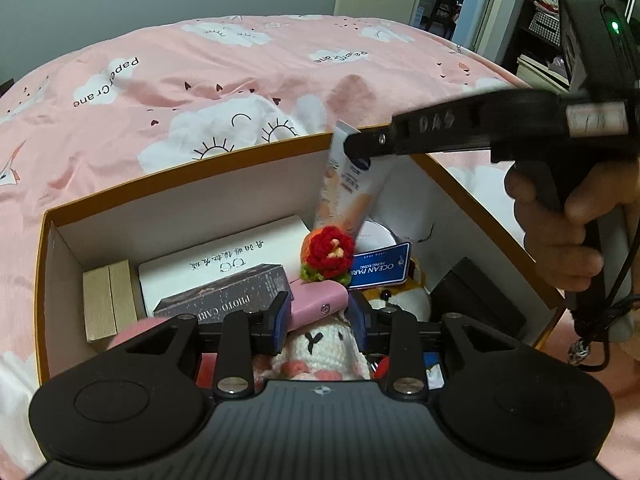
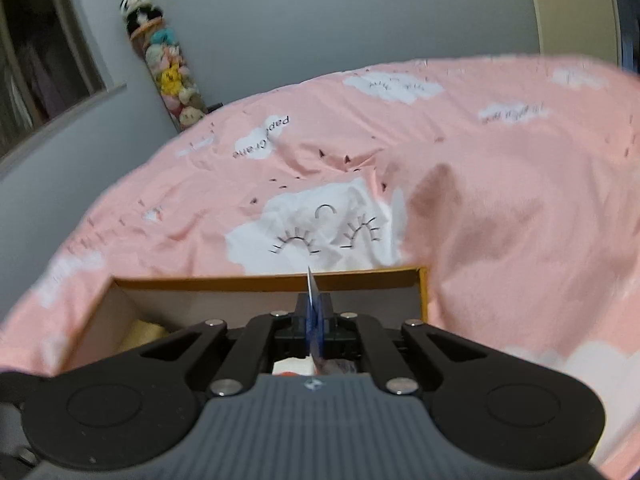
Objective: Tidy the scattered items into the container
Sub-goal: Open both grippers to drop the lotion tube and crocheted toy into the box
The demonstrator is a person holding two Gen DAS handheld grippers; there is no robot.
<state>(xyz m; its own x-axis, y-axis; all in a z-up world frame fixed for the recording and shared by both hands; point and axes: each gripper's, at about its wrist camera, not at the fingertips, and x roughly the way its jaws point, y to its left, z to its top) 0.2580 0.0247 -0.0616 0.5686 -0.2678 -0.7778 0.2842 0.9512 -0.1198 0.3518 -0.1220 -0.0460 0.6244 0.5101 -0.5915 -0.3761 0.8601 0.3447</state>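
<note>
An open cardboard box (image 1: 192,172) with an orange rim sits on the pink bed. My right gripper (image 1: 356,152) is shut on the crimped end of a white and peach tube (image 1: 352,188) and holds it upright over the box, its cap end low inside. In the right wrist view the tube's edge (image 2: 312,308) stands between the shut fingers, above the box (image 2: 260,282). My left gripper (image 1: 320,316) hovers open over the box, a pink case (image 1: 316,300) lying between and beyond its blue pads; contact is unclear.
Inside the box lie a white box (image 1: 224,256), a dark photo card box (image 1: 228,292), a tan box (image 1: 106,300), a red crochet flower (image 1: 330,254), a blue Ocean Park card (image 1: 380,266) and white plush toys (image 1: 320,348). A pink cloud-print bedspread (image 1: 200,80) surrounds it.
</note>
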